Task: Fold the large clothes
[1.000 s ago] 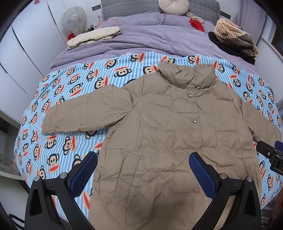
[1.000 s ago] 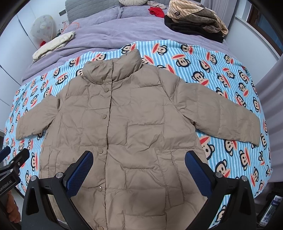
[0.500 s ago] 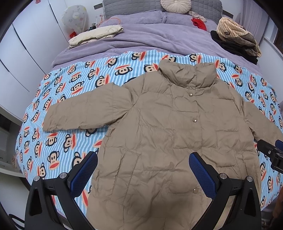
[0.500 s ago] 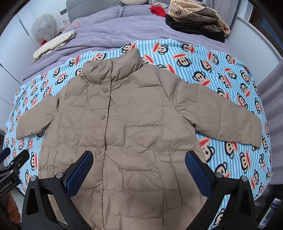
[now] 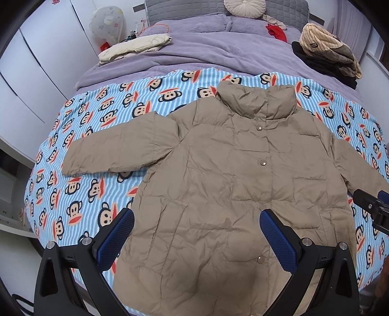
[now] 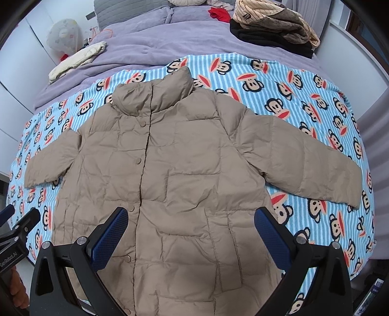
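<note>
Left wrist view: the left gripper (image 5: pixel 197 233) gapes wide above the tan jacket (image 5: pixel 233 184), gripping nothing. Beside it over the jacket's hem, the right gripper (image 6: pixel 190 229) is equally wide and empty.

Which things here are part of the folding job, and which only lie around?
Job: jacket, left gripper, right gripper, both open.
Lying about: cream garment, clothes pile, red cloth, round cushion.
</note>
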Demonstrator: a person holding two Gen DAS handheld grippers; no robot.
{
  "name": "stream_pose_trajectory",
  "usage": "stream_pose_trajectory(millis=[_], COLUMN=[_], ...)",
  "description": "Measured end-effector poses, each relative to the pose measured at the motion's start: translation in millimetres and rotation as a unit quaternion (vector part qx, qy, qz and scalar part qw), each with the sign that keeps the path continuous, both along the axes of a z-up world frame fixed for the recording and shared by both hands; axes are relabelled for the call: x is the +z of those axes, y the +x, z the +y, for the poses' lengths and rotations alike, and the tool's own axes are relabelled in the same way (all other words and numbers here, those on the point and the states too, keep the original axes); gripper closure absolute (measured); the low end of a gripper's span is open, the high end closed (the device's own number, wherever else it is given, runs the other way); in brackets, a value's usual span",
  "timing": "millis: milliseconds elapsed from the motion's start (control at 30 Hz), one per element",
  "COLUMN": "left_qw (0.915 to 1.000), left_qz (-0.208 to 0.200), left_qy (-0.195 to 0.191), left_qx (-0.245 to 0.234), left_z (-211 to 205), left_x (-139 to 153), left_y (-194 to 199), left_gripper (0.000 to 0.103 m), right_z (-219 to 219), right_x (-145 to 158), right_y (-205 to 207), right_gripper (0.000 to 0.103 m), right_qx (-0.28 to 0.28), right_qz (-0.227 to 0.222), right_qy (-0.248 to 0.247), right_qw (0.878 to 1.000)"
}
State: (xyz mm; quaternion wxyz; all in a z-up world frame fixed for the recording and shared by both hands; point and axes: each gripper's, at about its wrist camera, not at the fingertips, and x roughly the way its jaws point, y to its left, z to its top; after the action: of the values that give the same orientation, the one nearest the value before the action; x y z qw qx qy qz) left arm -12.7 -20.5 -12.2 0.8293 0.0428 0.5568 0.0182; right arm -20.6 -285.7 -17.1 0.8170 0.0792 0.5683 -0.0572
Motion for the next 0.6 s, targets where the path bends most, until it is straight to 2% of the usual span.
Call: stream_pose_trajectory(millis=[600], left_qw=[0.9999], left_qz=[0.007], left_qy=[0.01], left_qx=[0.01], left_z=[-22.8], left_x=[2.5], left_y=[-5.9], left_gripper=[0.0], right_z=[-23.7], right_x=[0.0], right_y=[1.0], right_gripper=[0.0], right_qx=[0.006], right_qz=[0.006], right_qy=[0.018], right_qw=[1.0])
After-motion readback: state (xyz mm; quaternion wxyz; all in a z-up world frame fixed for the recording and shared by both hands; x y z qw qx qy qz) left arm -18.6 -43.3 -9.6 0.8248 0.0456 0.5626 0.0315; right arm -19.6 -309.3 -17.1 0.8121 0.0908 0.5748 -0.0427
